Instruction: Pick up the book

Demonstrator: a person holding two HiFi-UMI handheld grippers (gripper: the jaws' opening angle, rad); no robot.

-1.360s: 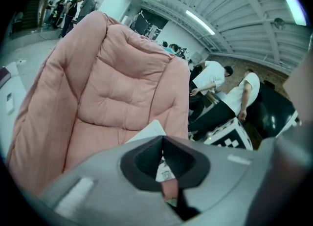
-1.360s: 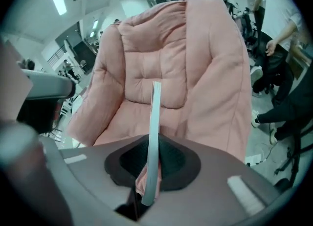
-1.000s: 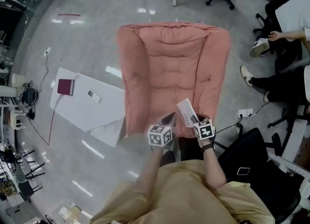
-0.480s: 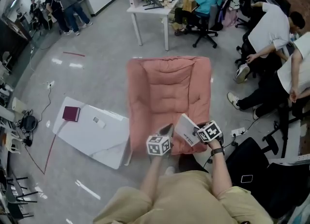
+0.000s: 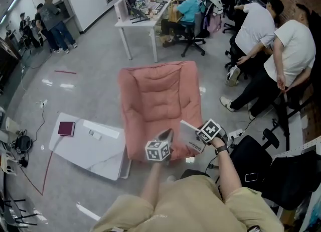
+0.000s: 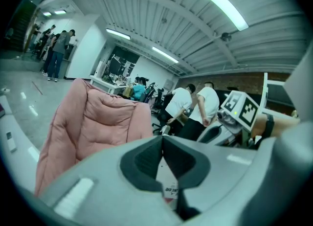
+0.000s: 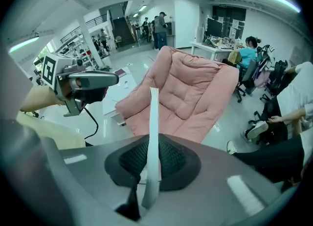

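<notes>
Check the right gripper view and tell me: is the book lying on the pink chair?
No, the book is clamped edge-on in the right gripper, held clear of the pink chair.

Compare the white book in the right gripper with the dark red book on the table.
The white book is clamped in the right gripper; the dark red book rests on the white table. The white book is tilted in midair; the dark red book lies flat. Both look closed.
</notes>
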